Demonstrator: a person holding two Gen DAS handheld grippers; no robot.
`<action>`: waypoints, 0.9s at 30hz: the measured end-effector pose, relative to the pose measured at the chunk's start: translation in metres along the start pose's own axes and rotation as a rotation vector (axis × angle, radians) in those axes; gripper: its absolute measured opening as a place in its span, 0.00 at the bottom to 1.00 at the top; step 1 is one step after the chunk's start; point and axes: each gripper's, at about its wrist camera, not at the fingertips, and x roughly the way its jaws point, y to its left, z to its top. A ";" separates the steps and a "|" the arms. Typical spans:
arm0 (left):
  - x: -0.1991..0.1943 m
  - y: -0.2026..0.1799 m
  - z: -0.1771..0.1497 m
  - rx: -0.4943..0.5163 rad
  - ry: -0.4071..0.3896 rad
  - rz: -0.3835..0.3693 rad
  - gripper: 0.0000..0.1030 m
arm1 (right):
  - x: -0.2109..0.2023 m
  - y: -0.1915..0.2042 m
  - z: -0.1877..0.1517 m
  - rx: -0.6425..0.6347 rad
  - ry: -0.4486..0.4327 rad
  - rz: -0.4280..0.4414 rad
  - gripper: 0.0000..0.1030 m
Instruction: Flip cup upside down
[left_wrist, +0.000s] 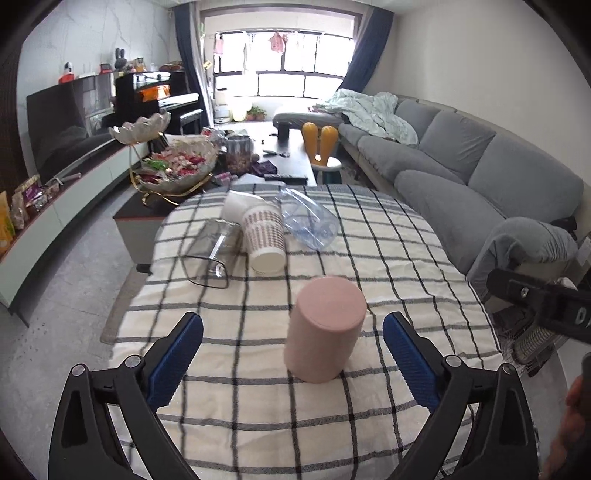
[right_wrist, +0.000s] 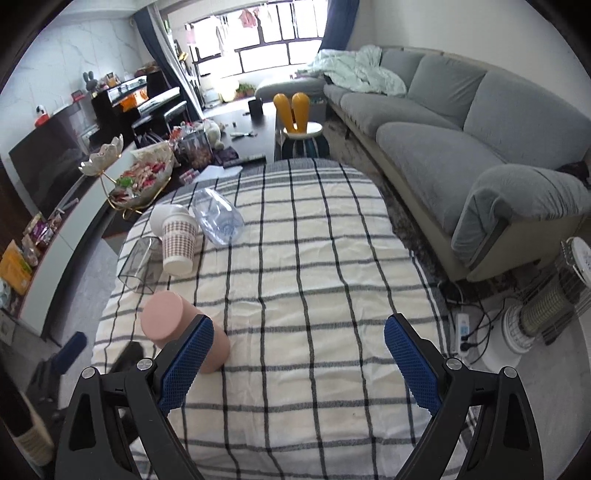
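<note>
We see the pink cup (left_wrist: 325, 328) standing on the checked tablecloth (left_wrist: 388, 251) with its closed flat end up, so it rests mouth down. We take this cup as our landmark. In the left wrist view our left tongs (left_wrist: 293, 354) are spread wide, one blue pad (left_wrist: 173, 363) on each side of the cup, and neither pad touches it. The cup stands between them, a little nearer the right-hand pad.

In the right wrist view the same cup (right_wrist: 173, 325) sits off to the left, partly hidden behind the left blue pad (right_wrist: 186, 363) of our right tongs (right_wrist: 299, 363). These tongs are also spread wide and hold nothing; between their pads we see only tablecloth (right_wrist: 314, 277).

Beyond the cup, toward the far left part of the table, a paper cup (left_wrist: 263, 232) with a reddish pattern lies on its side. A clear glass cup (left_wrist: 210, 251) lies just to its left and a clear plastic bottle (left_wrist: 308, 221) just to its right, both on their sides. A white cup (left_wrist: 236, 206) lies behind the paper cup, touching it.

Farther beyond the cup a snack bowl (left_wrist: 177, 162) stands on a low dark table, and off to the cup's right runs a grey sofa (left_wrist: 461, 162).
</note>
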 end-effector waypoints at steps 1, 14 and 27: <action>-0.005 0.003 0.003 -0.008 -0.007 0.001 0.98 | -0.001 0.001 0.000 -0.001 -0.009 0.005 0.91; -0.036 0.020 0.013 -0.059 -0.003 0.048 1.00 | -0.026 0.022 -0.012 -0.061 -0.179 -0.009 0.91; -0.048 0.023 0.012 -0.069 -0.031 0.074 1.00 | -0.041 0.027 -0.016 -0.082 -0.264 -0.028 0.92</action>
